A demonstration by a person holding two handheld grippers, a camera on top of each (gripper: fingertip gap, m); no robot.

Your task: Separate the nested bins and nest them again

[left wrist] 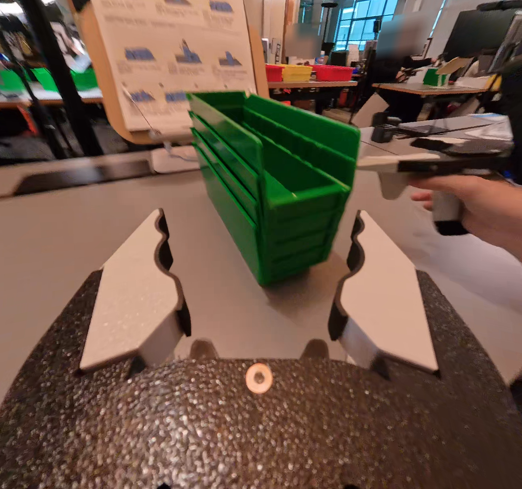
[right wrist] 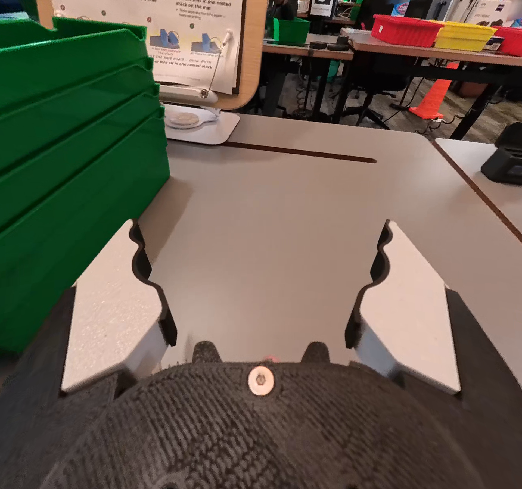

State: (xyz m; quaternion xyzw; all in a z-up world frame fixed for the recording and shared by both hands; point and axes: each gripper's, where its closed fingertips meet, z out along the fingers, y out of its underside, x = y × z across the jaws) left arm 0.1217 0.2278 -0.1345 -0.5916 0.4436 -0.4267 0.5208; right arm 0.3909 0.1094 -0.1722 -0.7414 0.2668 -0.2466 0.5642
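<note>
green bins (right wrist: 70, 147) cut off left, blurred

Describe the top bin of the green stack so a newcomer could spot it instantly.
On the grey table, before the propped instruction board, stands one stack of nested green bins. The top bin sits innermost and highest; only its inside is visible, while the others show just stepped rims beneath.
</note>
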